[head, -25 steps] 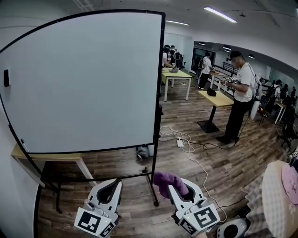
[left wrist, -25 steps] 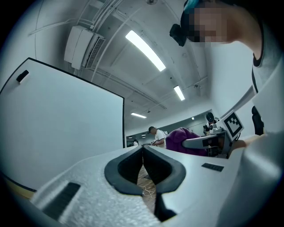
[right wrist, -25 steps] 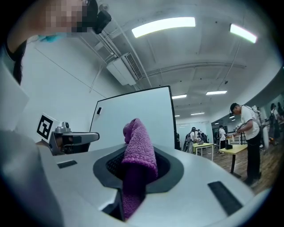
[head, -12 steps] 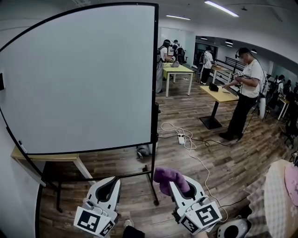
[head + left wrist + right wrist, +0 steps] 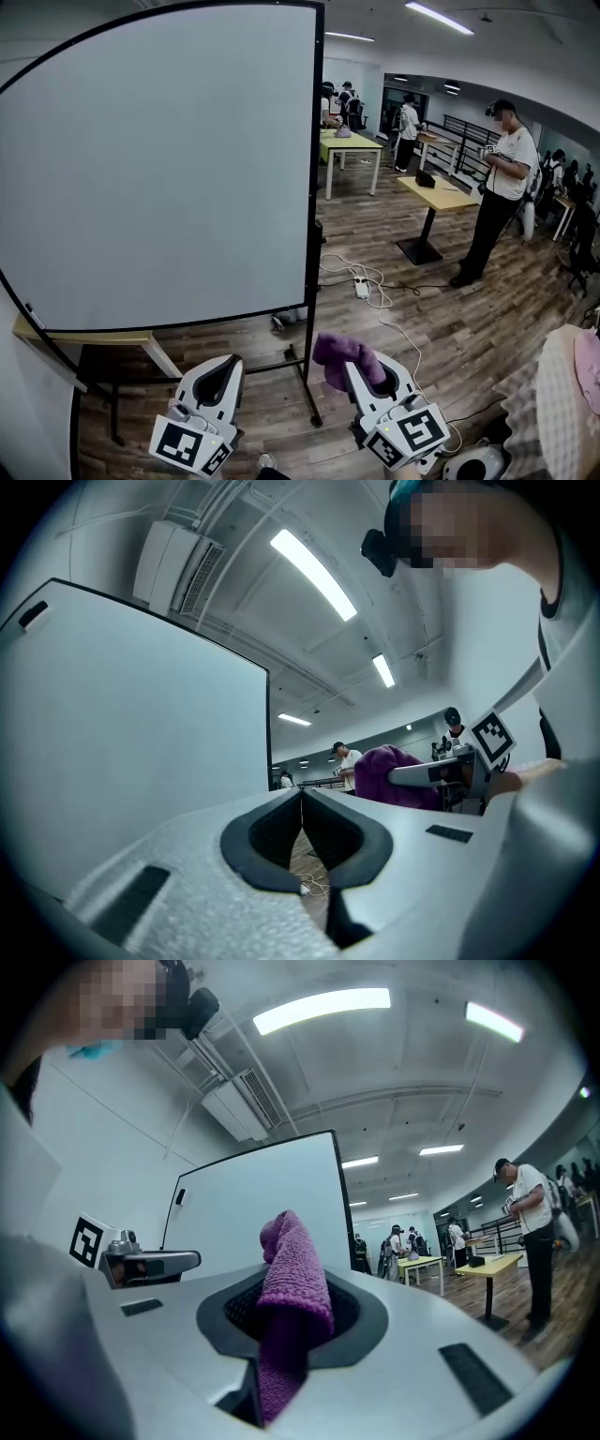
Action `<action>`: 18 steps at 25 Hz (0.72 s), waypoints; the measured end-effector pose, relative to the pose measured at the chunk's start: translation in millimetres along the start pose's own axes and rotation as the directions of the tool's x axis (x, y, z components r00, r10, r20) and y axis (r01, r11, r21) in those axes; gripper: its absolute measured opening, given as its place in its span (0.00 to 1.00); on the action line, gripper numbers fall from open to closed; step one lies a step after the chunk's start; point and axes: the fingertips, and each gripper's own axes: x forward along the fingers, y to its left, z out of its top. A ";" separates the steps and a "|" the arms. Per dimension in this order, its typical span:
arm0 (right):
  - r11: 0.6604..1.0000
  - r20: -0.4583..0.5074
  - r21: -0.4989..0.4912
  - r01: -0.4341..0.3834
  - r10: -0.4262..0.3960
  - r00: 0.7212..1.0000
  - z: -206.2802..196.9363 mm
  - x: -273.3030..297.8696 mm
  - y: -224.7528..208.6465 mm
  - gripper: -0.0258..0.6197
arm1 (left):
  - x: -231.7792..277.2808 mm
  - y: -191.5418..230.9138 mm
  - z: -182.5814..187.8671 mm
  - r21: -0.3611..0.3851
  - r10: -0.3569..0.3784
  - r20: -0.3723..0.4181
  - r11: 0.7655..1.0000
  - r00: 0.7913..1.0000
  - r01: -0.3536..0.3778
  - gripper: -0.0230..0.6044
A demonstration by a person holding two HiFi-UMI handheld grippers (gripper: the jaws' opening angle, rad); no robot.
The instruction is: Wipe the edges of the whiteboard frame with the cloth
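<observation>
We are clamping the fuzzy purple cloth (image 5: 339, 354) in our right tongs (image 5: 367, 371), while our left tongs (image 5: 223, 368) are pressing together on nothing. The thin black whiteboard frame (image 5: 315, 187) looks not yet wiped.

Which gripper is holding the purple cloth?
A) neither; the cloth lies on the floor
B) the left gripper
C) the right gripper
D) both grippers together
C: the right gripper has its jaws closed on the purple cloth, which sticks up from between them, while the left gripper has its jaw tips together with nothing in them.
</observation>
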 end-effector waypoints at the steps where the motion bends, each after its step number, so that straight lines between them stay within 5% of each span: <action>1: 1.000 0.001 -0.001 0.004 -0.004 1.000 0.1 7.6 -1.4 0.16 | 4.6 6.9 -1.9 -0.002 -0.001 -0.002 1.000 1.000 0.001 0.07; 18: 0.994 0.027 -0.014 0.107 -0.106 0.994 9.0 125.1 -13.0 0.16 | 70.5 103.2 -11.2 0.027 -0.119 0.007 0.993 0.993 0.119 0.07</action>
